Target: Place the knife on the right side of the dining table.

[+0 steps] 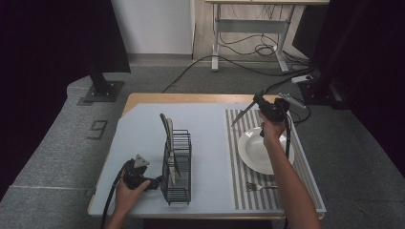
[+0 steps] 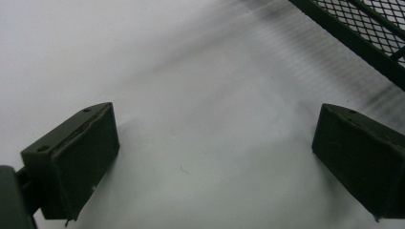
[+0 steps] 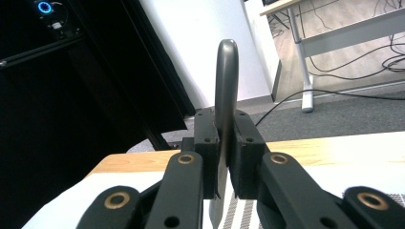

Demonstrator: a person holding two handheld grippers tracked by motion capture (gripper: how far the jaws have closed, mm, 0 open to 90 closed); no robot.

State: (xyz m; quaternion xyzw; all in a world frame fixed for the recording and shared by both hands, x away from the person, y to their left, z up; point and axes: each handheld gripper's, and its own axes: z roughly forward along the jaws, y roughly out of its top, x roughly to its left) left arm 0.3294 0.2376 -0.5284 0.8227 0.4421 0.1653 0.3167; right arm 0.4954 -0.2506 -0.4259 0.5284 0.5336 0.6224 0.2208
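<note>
The right gripper (image 1: 265, 106) hangs in the air above the far edge of the white plate (image 1: 253, 155), its jaws pressed tight on a table knife (image 3: 224, 90) that they pinch partway along its length, so one end sticks out toward the middle of the table while the other rises past the pads in the right gripper view. I judge the hold to be the weak spot: the metal is thin and smooth and is caught only on its flats, so it could pivot between the pads or slide out, and it would then land on the plate or the striped placemat (image 1: 237, 181) below. The fork (image 1: 260, 186) lies on the mat just beside the plate's near rim, well clear. The left gripper (image 1: 154, 182) rests on the pale tabletop with its jaws spread and nothing between them, close beside the black wire cutlery caddy (image 1: 177, 167); a careless nudge there could shift the caddy and tip the utensils standing in it.
</note>
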